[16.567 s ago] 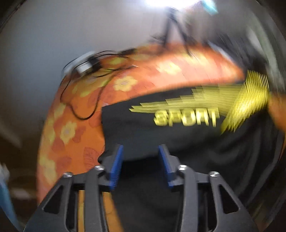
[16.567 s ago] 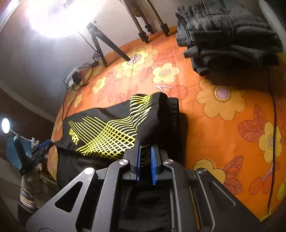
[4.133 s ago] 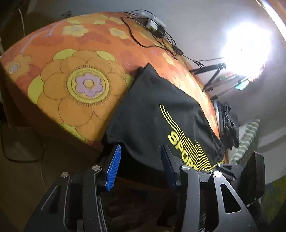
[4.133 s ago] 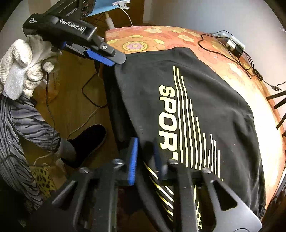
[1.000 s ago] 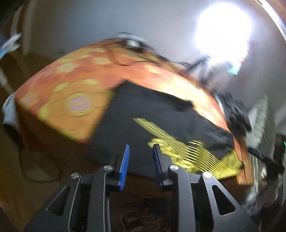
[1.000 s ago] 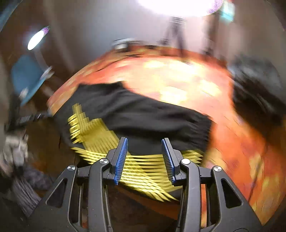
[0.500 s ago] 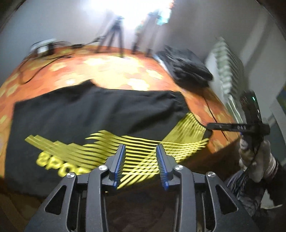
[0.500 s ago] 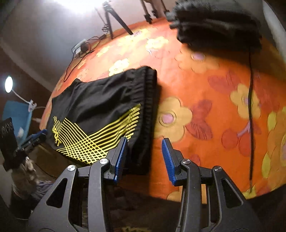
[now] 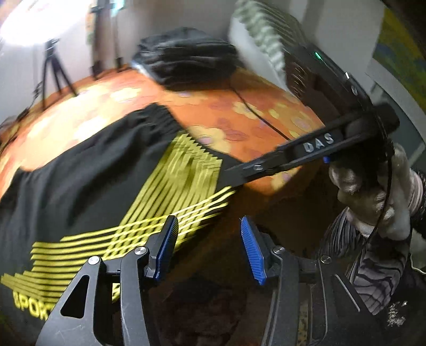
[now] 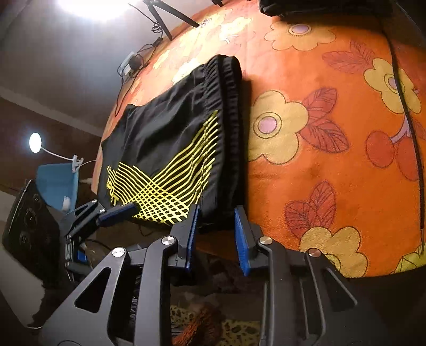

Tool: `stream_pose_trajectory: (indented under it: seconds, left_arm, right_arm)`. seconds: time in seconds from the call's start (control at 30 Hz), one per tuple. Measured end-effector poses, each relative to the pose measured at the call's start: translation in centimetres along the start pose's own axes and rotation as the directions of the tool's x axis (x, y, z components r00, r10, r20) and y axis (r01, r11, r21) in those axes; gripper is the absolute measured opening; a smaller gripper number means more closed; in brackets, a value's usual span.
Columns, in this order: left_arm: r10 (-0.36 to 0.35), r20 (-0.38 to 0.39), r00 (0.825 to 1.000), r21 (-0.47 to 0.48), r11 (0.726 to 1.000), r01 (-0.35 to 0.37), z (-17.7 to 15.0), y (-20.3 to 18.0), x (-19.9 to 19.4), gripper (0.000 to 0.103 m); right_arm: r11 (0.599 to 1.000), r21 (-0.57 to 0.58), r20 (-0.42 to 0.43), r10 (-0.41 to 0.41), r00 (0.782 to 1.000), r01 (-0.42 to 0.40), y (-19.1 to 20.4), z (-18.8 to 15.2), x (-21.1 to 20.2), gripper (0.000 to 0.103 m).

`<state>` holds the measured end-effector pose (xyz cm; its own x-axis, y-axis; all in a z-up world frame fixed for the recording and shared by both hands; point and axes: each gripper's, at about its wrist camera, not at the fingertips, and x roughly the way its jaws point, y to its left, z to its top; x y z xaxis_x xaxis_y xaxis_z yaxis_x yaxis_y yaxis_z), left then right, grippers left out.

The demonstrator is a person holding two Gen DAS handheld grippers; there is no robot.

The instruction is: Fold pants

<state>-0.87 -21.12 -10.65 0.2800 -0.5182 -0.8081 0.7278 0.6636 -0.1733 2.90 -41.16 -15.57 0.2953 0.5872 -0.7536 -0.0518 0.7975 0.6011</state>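
Observation:
Black pants (image 9: pixel 87 170) with a yellow line print lie folded flat on the orange flowered bedcover (image 9: pixel 239 111). My left gripper (image 9: pixel 210 248) hovers just off the bed's near edge beside the print, its jaws opening with nothing between them. In the right wrist view the pants (image 10: pixel 170 127) end in a ribbed waistband (image 10: pixel 231 111). My right gripper (image 10: pixel 216 237) sits at the waistband's near corner, jaws closing around the fabric edge, with a gap still showing at the pads. The left gripper's blue pad (image 10: pixel 119 210) lies at the printed edge. The right gripper (image 9: pixel 239 170), in a gloved hand (image 9: pixel 372 191), reaches the same corner.
A pile of dark folded clothes (image 9: pixel 186 61) sits at the bed's far side, with a radiator (image 9: pixel 266 34) behind it. A black cable (image 10: pixel 407 106) crosses the cover on the right. Tripod legs (image 10: pixel 165 21), a power strip (image 10: pixel 130 64) and a lamp (image 10: pixel 34 142) stand beyond.
My left gripper swept right along the bed's near edge and its jaws widened. My right gripper dropped to the waistband corner and its jaws narrowed.

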Motion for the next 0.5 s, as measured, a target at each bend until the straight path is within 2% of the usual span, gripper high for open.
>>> stream_pose_trajectory:
  seconds: [0.1, 0.17, 0.27, 0.5]
  left_arm:
    - [0.007, -0.007, 1.000, 0.044, 0.999, -0.007, 0.5, -1.4, 1.4, 0.048]
    - [0.043, -0.004, 0.999, 0.071, 0.997, -0.043, 0.7, -1.9, 2.3, 0.048]
    - [0.101, 0.026, 0.995, 0.099, 0.990, -0.103, 1.0, -2.5, 3.0, 0.048]
    - [0.186, 0.075, 0.980, 0.071, 0.979, -0.192, 1.4, -1.8, 3.8, 0.048]
  right_arm:
    - [0.999, 0.020, 0.016, 0.046, 0.999, -0.046, 0.1, 0.2, -0.5, 0.020]
    - [0.997, 0.025, 0.035, 0.073, 0.997, -0.074, 0.3, 0.4, -1.1, 0.015]
    - [0.993, 0.029, 0.051, 0.113, 0.992, -0.114, 0.7, 0.7, -1.7, 0.013]
    - [0.988, 0.033, 0.061, 0.152, 0.987, -0.154, 1.0, 1.1, -2.0, 0.012]
